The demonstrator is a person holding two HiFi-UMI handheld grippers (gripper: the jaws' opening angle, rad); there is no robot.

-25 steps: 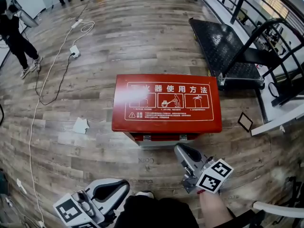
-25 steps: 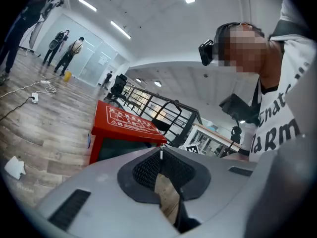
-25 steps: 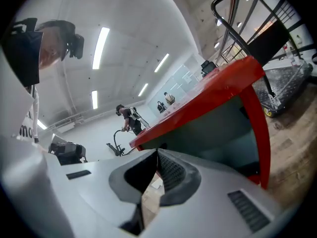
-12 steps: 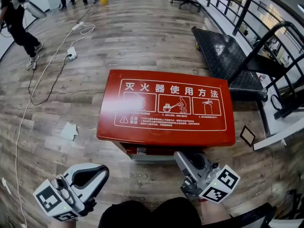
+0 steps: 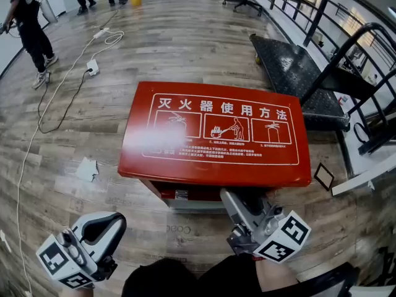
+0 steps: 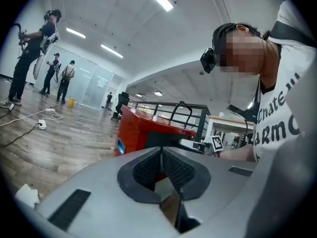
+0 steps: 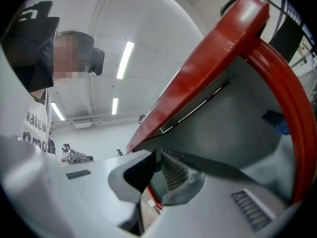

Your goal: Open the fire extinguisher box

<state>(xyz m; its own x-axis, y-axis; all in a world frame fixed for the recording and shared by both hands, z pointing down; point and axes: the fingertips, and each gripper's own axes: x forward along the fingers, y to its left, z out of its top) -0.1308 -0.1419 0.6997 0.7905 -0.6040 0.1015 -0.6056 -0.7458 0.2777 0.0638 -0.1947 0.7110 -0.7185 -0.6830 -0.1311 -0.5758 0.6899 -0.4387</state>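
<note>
Box (image 5: 197, 195) on floor (image 5: 185, 54) before us, lid (image 5: 216, 135) part-raised. We judge it stiff, fairly light; lift by front lip (image 5: 216, 179). Right gripper (image 7: 159, 155) under lip, jaws nearly together, just easing apart. Left gripper (image 6: 162, 155) pressed together, empty.

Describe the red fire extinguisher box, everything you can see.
The red fire extinguisher box looks like painted metal, standing on the wood floor. Its lid, printed with white usage diagrams, is lifted at the front, grey underneath. A small latch shows on the front. The right hand-held gripper, shut, reaches under the lid's front edge.
</note>
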